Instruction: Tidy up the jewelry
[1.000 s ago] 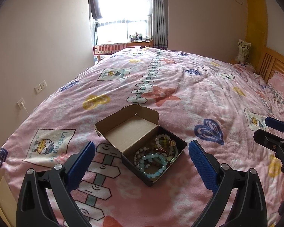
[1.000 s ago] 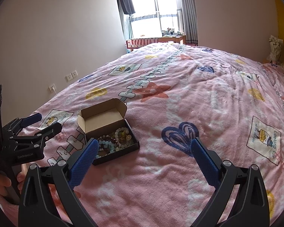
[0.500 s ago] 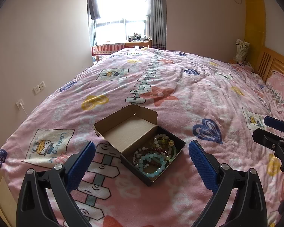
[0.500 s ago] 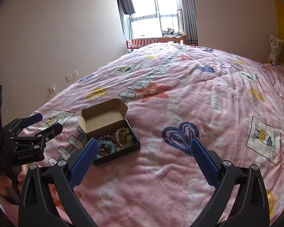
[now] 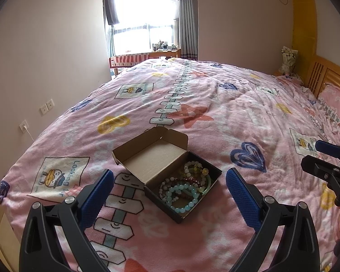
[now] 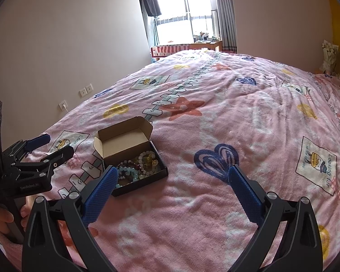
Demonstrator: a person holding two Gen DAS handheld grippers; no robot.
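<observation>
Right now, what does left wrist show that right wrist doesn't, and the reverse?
Only the left wrist view shows the wooden headboard, the pink pillow and the right claw at its edge. Only the right wrist view shows the left claw and the hand gripping its handle. Both show the open box of bead bracelets on the pink blanket, both claws open and empty.

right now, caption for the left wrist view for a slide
Open left hand-held gripper poised over a cardboard box of beaded bracelets on a pink bedspread.
</observation>
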